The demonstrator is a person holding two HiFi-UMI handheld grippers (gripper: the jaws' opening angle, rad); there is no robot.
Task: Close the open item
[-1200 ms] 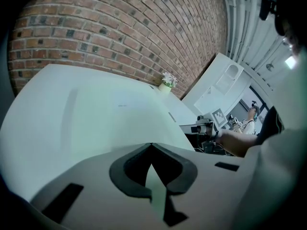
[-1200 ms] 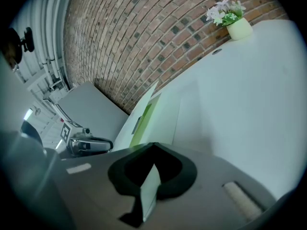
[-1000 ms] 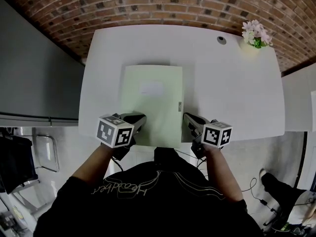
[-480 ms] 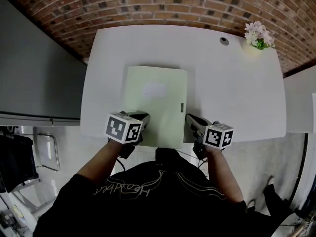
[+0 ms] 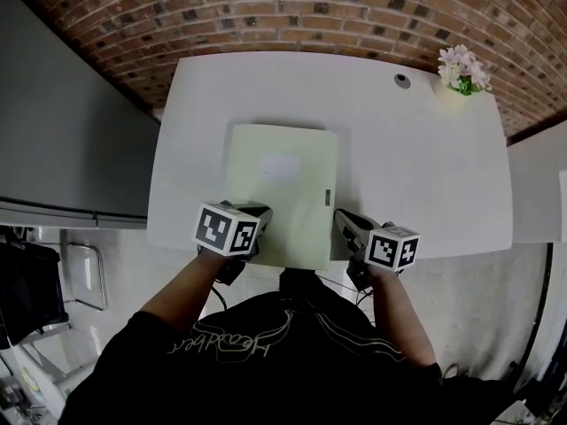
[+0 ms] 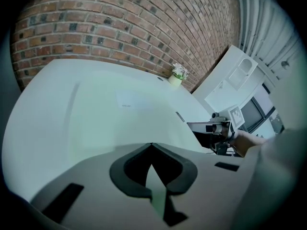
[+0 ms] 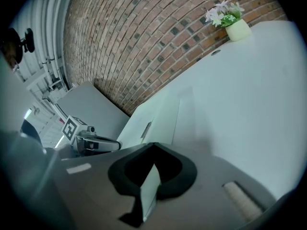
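Observation:
A pale green folder (image 5: pixel 283 193) lies flat and closed on the white table (image 5: pixel 416 166), with a white label on its cover and a small grey tab at its right edge. My left gripper (image 5: pixel 262 212) is at the folder's near left corner, jaws shut with nothing held. My right gripper (image 5: pixel 341 216) is just off the near right corner, also shut and empty. In the left gripper view the folder (image 6: pixel 129 114) stretches ahead of the shut tips (image 6: pixel 152 145). From the right gripper view it (image 7: pixel 160 116) lies ahead and to the left of the tips (image 7: pixel 153 145).
A small pot of flowers (image 5: pixel 461 67) stands at the table's far right corner, near a round cable hole (image 5: pixel 402 81). A grey cabinet (image 5: pixel 62 131) stands left of the table and a brick wall behind it. The table's near edge runs just under both grippers.
Both grippers have drawn back a little toward the near edge of the table, the left one also shifting right. The folder stays flat and closed.

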